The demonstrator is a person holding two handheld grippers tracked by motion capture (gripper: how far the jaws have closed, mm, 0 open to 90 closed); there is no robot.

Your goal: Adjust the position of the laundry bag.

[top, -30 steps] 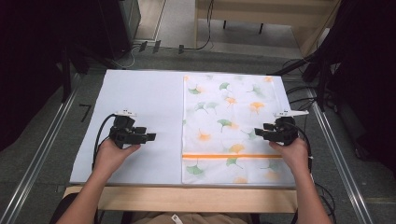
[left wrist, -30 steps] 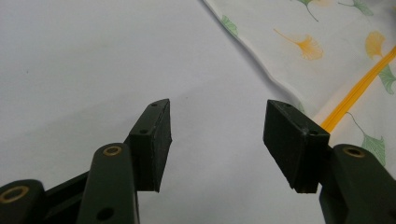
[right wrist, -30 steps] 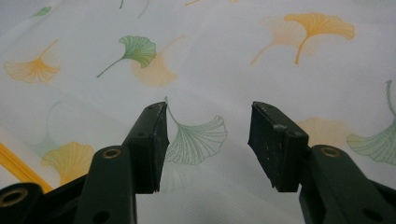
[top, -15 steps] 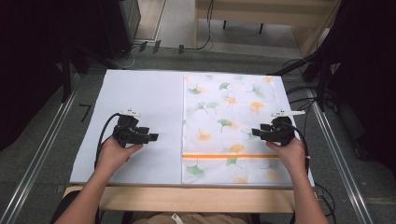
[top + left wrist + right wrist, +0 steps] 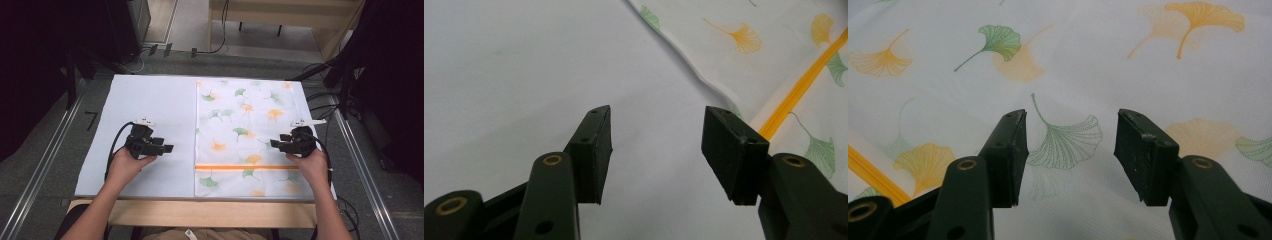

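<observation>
A white cloth (image 5: 240, 135) printed with green and orange ginkgo leaves and one orange stripe (image 5: 245, 167) lies flat on the right half of the table. My left gripper (image 5: 169, 148) hovers open over the bare white surface, its jaws pointing at the cloth's left edge (image 5: 704, 80). In the left gripper view the orange stripe (image 5: 804, 80) runs past the right jaw. My right gripper (image 5: 274, 143) is open above the cloth near its right side, nothing between the jaws. In the right gripper view a green leaf print (image 5: 1068, 142) lies between them on the cloth (image 5: 1098, 65).
The white table top (image 5: 150, 105) has bare room left of the cloth. Metal rails (image 5: 40, 170) run along both sides. Cables (image 5: 320, 95) and dark equipment stand beyond the right and far edges. The wooden front edge (image 5: 200, 212) is near the person's body.
Both grippers have drifted slightly inward toward the cloth's middle; the left one moved right toward the cloth's edge, the right one a little left. Jaws stay open.
</observation>
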